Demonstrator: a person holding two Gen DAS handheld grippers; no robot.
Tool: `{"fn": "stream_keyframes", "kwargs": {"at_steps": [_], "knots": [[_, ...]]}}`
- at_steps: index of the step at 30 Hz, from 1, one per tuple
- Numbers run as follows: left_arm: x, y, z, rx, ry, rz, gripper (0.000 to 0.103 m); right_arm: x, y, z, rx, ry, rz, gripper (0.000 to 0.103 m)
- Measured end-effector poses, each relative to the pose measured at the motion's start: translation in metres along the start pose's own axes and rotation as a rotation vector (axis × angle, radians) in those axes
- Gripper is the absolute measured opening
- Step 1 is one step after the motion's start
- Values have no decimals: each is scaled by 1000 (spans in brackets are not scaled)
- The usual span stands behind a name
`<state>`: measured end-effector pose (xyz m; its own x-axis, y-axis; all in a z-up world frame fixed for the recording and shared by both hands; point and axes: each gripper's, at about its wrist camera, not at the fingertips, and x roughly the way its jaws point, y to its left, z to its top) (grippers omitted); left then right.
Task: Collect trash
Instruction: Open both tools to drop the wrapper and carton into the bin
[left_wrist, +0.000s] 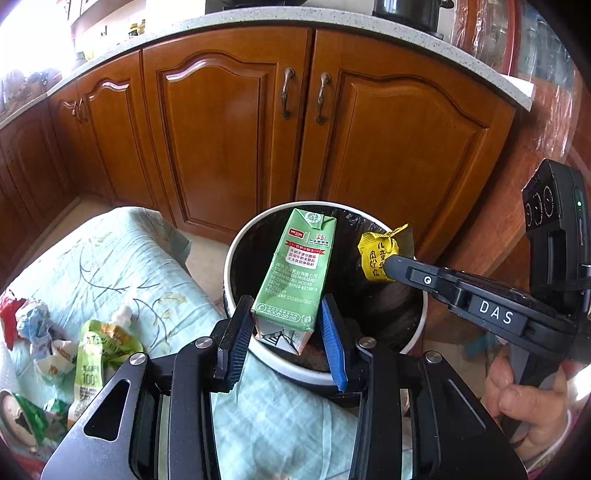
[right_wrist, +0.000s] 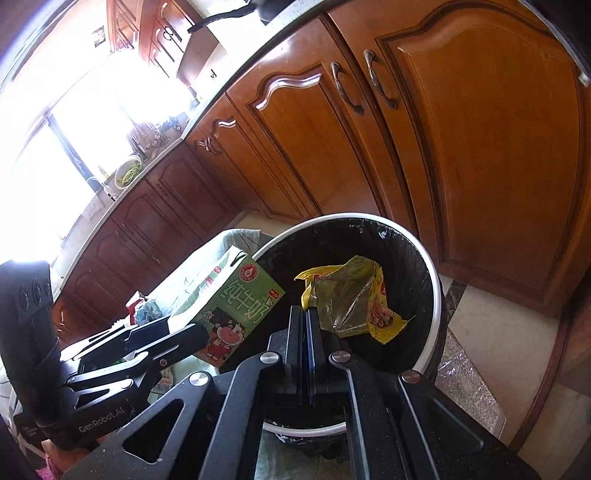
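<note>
A green milk carton (left_wrist: 295, 273) stands upright between the pads of my left gripper (left_wrist: 286, 334), which is shut on its lower end, above the near rim of a white bin with a black liner (left_wrist: 236, 258). My right gripper (right_wrist: 306, 325) is shut on a crumpled yellow wrapper (right_wrist: 347, 299) and holds it over the bin's opening (right_wrist: 424, 258). In the left wrist view the right gripper (left_wrist: 388, 271) reaches in from the right with the yellow wrapper (left_wrist: 375, 254). The right wrist view shows the carton (right_wrist: 236, 306) in the left gripper (right_wrist: 173, 339) at the bin's left edge.
A pale green patterned cloth (left_wrist: 122, 266) covers a surface left of the bin, with a green pouch (left_wrist: 96, 362) and several crumpled wrappers (left_wrist: 29, 321) on it. Wooden cabinet doors (left_wrist: 229, 133) stand close behind the bin. A person's hand (left_wrist: 524, 402) grips the right handle.
</note>
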<state>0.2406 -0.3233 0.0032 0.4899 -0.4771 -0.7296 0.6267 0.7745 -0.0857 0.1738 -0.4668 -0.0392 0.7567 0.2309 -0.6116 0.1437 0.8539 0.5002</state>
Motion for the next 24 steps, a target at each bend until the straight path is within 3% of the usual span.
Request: {"fn": "stream_keyframes", "kwargs": {"at_steps": [5,7,11,13,16,19,24], "knots": [[17,-3,5,-7,34,-2,36,5,-3,1,6,17,2,10],[20,-4,5,-15,45,-7,36,6,-3,2,9,14,0,19],[17,-3,2,-21,34,-3,48,0,-3,-1,26,-8,4,31],[10,0,-3,-30,24,-2,50,-4,-2,-3,31,-22,8,49],[-5,6,-14,-43,-3,2,58,-12,1,-9,36,-45,27,66],[-23,14,-27,-61,-39,21,61,-20,8,-18,39,-64,34,75],[-51,33,-56,-145,-75,36,63,-36,33,-38,11,-100,37,80]]}}
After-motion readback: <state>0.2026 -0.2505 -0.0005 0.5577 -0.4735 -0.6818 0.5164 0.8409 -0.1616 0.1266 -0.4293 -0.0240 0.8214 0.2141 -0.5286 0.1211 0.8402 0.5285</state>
